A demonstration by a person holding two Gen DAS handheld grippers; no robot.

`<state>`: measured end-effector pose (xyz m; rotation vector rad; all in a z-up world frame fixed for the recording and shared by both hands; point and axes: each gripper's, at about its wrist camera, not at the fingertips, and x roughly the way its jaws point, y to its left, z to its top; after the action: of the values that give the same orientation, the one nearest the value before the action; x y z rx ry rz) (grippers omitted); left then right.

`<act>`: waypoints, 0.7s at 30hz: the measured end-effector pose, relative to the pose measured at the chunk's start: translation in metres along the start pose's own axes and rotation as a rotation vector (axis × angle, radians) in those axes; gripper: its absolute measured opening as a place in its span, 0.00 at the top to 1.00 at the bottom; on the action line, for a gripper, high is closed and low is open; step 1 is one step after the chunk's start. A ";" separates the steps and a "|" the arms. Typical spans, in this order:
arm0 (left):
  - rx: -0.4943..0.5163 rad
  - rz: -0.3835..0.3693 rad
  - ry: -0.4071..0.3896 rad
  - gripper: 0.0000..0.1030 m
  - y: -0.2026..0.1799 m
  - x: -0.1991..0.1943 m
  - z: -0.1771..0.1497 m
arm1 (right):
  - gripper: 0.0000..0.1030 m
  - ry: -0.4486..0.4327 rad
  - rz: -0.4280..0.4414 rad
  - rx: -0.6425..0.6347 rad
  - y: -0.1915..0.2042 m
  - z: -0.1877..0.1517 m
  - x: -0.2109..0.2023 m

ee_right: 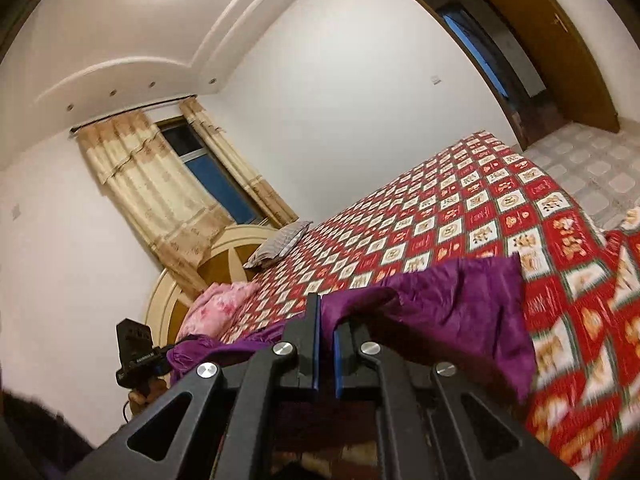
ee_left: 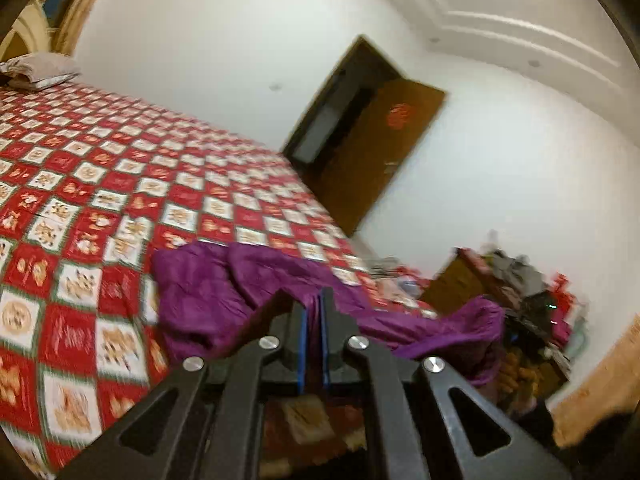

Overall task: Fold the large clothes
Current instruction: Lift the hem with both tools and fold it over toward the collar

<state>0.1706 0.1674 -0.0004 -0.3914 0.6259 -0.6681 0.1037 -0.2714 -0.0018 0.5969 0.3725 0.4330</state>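
A large purple garment point(ee_left: 224, 292) hangs stretched between my two grippers above the near edge of the bed. My left gripper point(ee_left: 315, 300) is shut on one edge of it, the cloth pinched between the blue pads. In the right wrist view the same purple garment point(ee_right: 452, 308) drapes over and past my right gripper point(ee_right: 326, 312), which is shut on another edge of it. The far end of the cloth trails onto the red and white checked bedspread point(ee_left: 120, 168). The left gripper's body point(ee_right: 136, 354) shows at the lower left of the right wrist view, with purple cloth beside it.
The bed point(ee_right: 460, 208) fills most of both views, with a grey pillow point(ee_right: 280, 242) and a pink blanket point(ee_right: 218, 308) by the headboard. A curtained window point(ee_right: 192, 184) and an open brown door point(ee_left: 376, 148) are on the walls. A cluttered cabinet point(ee_left: 516, 292) stands beyond the bed's foot.
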 end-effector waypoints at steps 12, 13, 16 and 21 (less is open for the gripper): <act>-0.087 0.416 0.194 0.92 0.089 0.209 0.042 | 0.96 0.090 -0.396 0.028 -0.122 0.041 0.197; -0.087 0.447 0.203 0.91 0.095 0.219 0.040 | 0.96 0.102 -0.433 0.023 -0.134 0.038 0.212; -0.120 0.490 0.227 0.90 0.109 0.237 0.036 | 0.96 0.131 -0.498 0.029 -0.162 0.028 0.242; -0.208 0.417 0.241 0.84 0.135 0.244 0.021 | 0.95 0.178 -0.535 0.078 -0.205 0.003 0.273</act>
<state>0.3947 0.1027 -0.1544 -0.3604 0.9786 -0.2515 0.3936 -0.2912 -0.1812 0.5110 0.6993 -0.0439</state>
